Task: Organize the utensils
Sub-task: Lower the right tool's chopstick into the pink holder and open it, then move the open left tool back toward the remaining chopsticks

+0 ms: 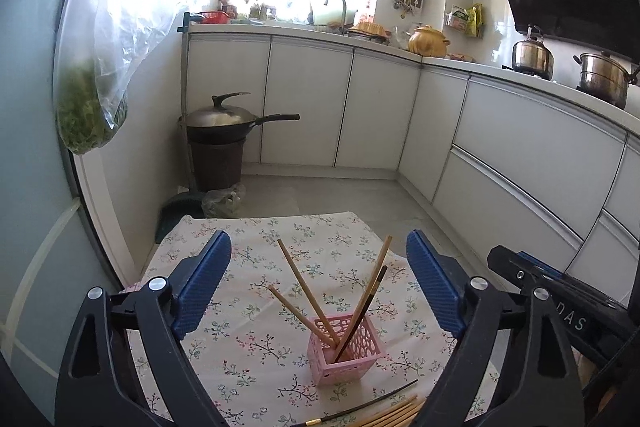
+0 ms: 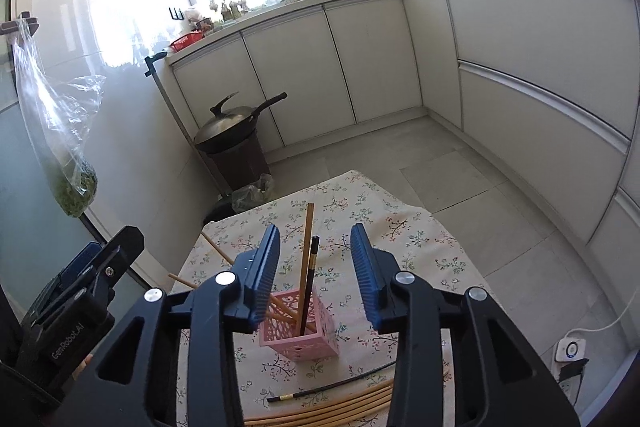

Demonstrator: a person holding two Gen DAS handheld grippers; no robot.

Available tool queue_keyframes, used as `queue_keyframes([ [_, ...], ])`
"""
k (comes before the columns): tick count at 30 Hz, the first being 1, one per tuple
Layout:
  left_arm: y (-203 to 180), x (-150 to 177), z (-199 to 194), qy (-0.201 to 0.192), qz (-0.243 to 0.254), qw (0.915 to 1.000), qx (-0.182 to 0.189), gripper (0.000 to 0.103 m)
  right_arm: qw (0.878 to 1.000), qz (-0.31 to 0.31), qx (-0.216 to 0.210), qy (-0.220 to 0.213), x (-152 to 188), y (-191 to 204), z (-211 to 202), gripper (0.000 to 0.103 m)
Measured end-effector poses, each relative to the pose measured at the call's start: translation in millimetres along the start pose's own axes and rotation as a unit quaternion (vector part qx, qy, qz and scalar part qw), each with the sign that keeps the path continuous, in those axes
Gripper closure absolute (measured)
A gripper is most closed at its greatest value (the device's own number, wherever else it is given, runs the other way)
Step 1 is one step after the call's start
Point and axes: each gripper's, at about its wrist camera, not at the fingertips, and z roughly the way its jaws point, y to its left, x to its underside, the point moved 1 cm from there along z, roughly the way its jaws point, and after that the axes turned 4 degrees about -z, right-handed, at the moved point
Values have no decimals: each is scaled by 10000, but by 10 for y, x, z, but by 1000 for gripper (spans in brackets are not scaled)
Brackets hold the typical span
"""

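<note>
A pink perforated square holder [image 1: 346, 350] stands on the floral tablecloth [image 1: 256, 339], with several chopsticks [image 1: 304, 285] leaning out of it, one dark [image 1: 362, 311]. More loose chopsticks [image 1: 390, 415] lie in front of it, a black one [image 1: 362, 405] among them. My left gripper [image 1: 319, 291] is open and empty, above and behind the holder. In the right wrist view the holder [image 2: 302, 333] sits just below my right gripper [image 2: 316, 269], which is open and empty with the upright chopsticks [image 2: 307, 247] between its fingers. Loose chopsticks [image 2: 332, 411] lie near the front edge.
A wok [image 1: 224, 121] on a brown bin stands past the table's far left. White cabinets [image 1: 520, 155] run along the back and right. A bag of greens [image 1: 90, 107] hangs at the left wall. A socket with a cable [image 2: 570, 349] lies on the floor at right.
</note>
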Motion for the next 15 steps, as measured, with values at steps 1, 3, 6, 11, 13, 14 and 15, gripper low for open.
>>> queue_keyframes([
  [1,1,4,-11,-13,12,10000,-21,15,10000,-33,28,-24,14,0,-30,60],
  [3,6,16,-40,-44,-10,10000,-76,13,9999,-78,71,-54,40,-16,-75,59],
  [6,8,29,-56,-12,-18,10000,-97,12,9999,-100,111,-50,70,-43,-109,55],
  [11,-3,65,-102,21,31,9999,-122,8,9997,-101,225,-62,121,-95,-164,50],
  [13,-15,82,-110,41,69,9999,-130,7,9997,-59,240,-61,136,-122,-185,45],
  [14,-21,89,-112,56,92,9999,-129,7,9997,-34,244,-57,151,-133,-196,42],
  [15,-31,97,-107,78,118,9998,-131,7,9997,-3,254,-56,163,-149,-204,39],
])
